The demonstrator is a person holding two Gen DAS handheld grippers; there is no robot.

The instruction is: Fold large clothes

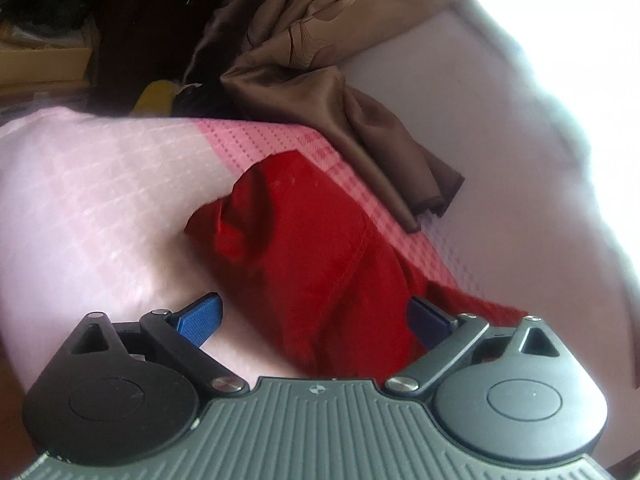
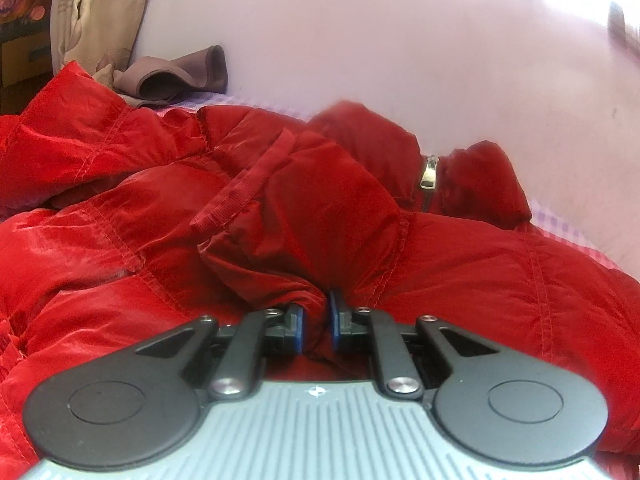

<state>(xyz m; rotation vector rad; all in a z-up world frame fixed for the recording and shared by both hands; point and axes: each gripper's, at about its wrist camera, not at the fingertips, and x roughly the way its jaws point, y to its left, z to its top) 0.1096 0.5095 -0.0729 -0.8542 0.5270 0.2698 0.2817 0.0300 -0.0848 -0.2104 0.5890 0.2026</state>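
A red padded jacket (image 2: 160,232) lies rumpled on a pink checked bedsheet (image 1: 100,200). Its metal zip pull (image 2: 428,172) shows near the collar. My right gripper (image 2: 316,320) is shut on a fold of the jacket's red fabric, pinched between the blue pads. In the left wrist view a part of the jacket (image 1: 312,248) lies between and beyond the fingers. My left gripper (image 1: 316,320) is open wide just above it, blue pads (image 1: 200,318) apart and holding nothing.
A brown curtain (image 1: 320,92) hangs down onto the bed at the far edge, against a pale wall (image 1: 500,120). It also shows in the right wrist view (image 2: 176,76). A dark space with wooden furniture (image 1: 44,64) lies at the far left.
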